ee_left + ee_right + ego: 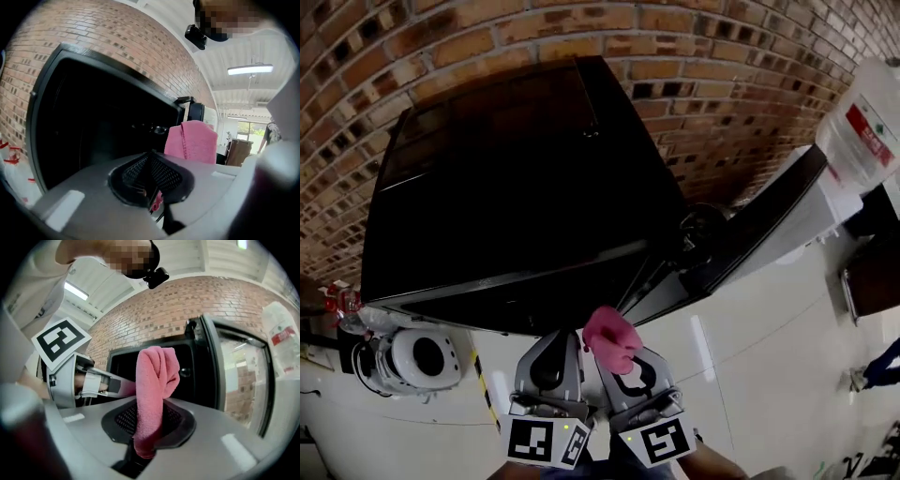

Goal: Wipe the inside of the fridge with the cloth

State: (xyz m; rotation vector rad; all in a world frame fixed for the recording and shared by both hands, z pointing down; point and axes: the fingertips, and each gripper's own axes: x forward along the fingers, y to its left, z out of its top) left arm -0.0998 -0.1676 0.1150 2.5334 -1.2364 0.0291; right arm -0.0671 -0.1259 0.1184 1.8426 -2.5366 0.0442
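right gripper: jaws pinching the pink cloth, which stands up above them | left gripper: jaws pressed together, nothing between | both side by side before the open front of the black fridge | door open on the right | brick wall behind

The dark opening of the fridge at frame centre lies free to reach; its swung-out door flanks the right, brick wall behind.
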